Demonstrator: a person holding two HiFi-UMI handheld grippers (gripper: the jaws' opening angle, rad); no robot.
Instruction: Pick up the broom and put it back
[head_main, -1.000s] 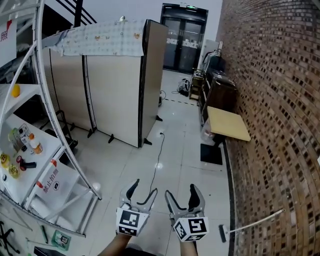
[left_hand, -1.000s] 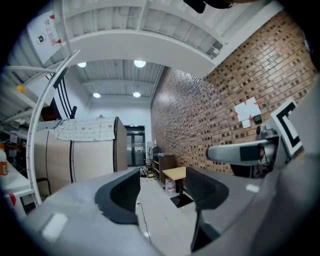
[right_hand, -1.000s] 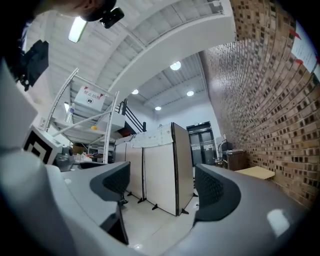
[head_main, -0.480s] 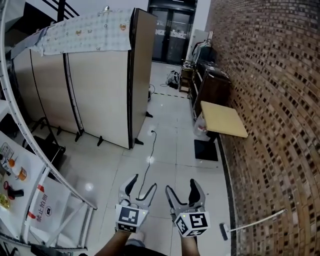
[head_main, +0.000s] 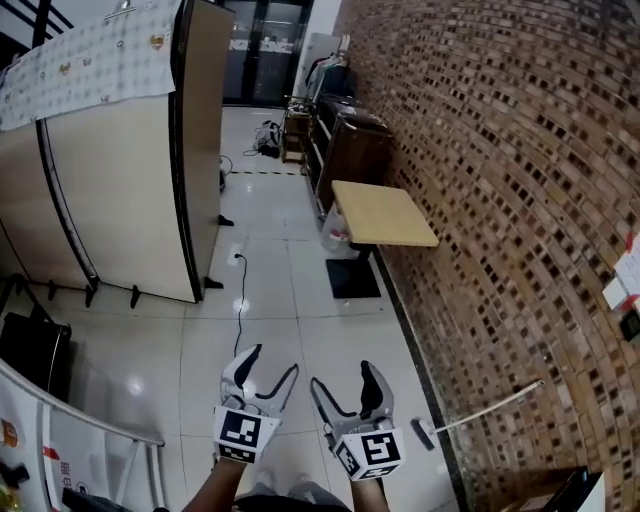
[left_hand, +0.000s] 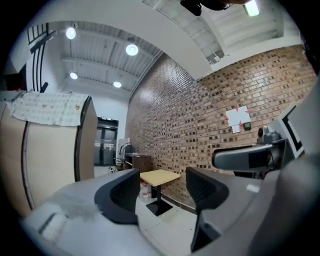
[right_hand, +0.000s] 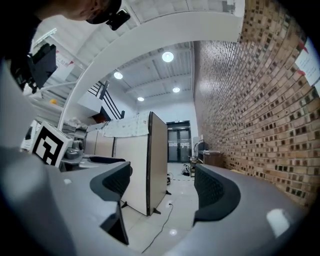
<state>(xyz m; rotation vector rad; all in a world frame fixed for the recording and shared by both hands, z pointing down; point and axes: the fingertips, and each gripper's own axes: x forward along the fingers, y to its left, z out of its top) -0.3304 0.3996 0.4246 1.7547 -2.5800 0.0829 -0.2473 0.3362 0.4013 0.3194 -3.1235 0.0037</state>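
Both tools are up in front, side by side over the tiled floor (head_main: 300, 290). The left hand-held gripper (head_main: 270, 362) has its jaws spread wide, nothing between them. The right hand-held gripper (head_main: 343, 378) is just as wide, just as empty.

Off to the right of the right one, low down and clear of both, is the broom (head_main: 480, 410). Its head sits by the foot of the brick wall (head_main: 480, 200) and its pale handle slants up along the bricks.

Ahead of the left one a black cable (head_main: 240, 300) trails over the tiles. Farther on, a yellow worktop (head_main: 385, 212) stands against the wall, with a beige partition (head_main: 120, 200) far left.

My read: barely begun. Reaching, gripping, lifting and putting back all remain.
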